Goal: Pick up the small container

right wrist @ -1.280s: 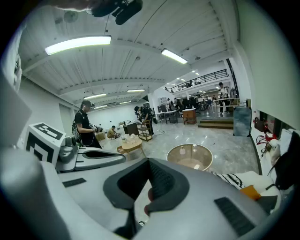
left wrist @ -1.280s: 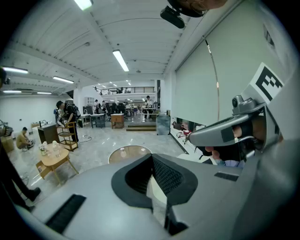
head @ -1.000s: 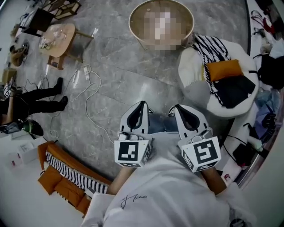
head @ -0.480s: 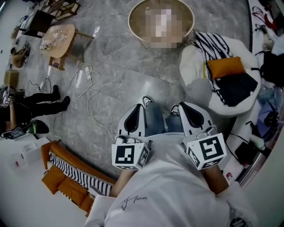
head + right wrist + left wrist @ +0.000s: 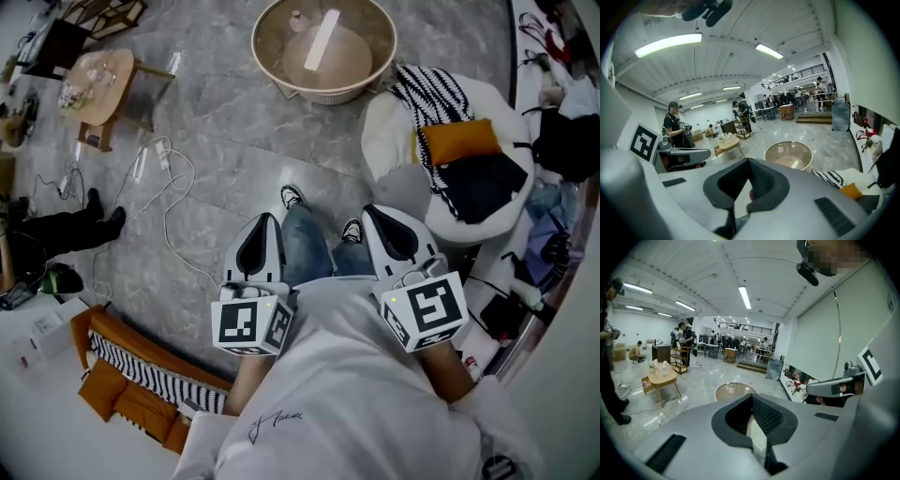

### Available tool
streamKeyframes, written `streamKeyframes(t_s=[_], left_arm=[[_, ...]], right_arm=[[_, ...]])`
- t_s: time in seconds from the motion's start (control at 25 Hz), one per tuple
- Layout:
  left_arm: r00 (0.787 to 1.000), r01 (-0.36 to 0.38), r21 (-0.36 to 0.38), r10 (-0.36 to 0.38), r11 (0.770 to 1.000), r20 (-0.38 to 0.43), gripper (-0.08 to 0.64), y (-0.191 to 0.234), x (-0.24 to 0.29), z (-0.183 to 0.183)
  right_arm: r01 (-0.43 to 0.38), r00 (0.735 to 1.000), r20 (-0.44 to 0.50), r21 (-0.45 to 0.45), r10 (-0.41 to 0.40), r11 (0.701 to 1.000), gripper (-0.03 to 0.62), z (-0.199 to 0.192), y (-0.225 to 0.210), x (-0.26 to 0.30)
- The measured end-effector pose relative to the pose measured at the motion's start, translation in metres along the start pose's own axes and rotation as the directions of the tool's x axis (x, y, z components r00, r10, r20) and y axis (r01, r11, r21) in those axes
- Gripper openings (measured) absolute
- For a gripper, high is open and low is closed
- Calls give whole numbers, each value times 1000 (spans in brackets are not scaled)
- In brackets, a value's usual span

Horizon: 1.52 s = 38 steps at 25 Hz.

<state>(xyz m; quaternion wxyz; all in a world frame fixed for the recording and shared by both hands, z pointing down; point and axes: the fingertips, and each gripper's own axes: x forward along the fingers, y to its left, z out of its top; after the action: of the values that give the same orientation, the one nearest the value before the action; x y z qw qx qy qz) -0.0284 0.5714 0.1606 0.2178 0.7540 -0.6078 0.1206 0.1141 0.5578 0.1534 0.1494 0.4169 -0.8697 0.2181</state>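
Fingers pressed together, empty, on left gripper and right gripper, lower centre. Well apart, straight ahead at top centre: small container on round glass tabletop; neither gripper clearly nearer.

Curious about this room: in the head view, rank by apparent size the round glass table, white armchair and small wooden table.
1. white armchair
2. round glass table, partly cut off
3. small wooden table

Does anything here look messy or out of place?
Yes. A white cable sprawls in loose loops across the floor left of the person's legs, a likely trip hazard. The beanbag at right is heaped with a striped throw and clothes.
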Motion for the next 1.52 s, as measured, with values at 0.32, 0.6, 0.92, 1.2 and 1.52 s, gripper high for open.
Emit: streamKeyframes(t_s=[0.32, 0.6, 0.92, 1.2, 1.52], left_arm=[[1000, 14, -20, -14, 1000, -4, 9, 49, 28, 31], [999, 48, -31, -48, 998, 8, 9, 94, 50, 62], [987, 161, -20, -161, 987, -24, 9, 130, 73, 82], [972, 233, 6, -232, 972, -40, 9, 142, 84, 91], [966, 246, 17, -244, 969, -82, 9, 151, 92, 88]], right_arm=[[-3, 1000, -17, -15, 3, 1000, 13, 34, 11, 54], [8, 1000, -25, -16, -9, 1000, 12, 64, 25, 106], [8, 999, -35, -36, -10, 999, 12, 89, 54, 151], [4, 996, -83, -80, -10, 997, 12, 94, 74, 173], [-16, 989, -151, -103, 0, 995, 13, 85, 80, 194]])
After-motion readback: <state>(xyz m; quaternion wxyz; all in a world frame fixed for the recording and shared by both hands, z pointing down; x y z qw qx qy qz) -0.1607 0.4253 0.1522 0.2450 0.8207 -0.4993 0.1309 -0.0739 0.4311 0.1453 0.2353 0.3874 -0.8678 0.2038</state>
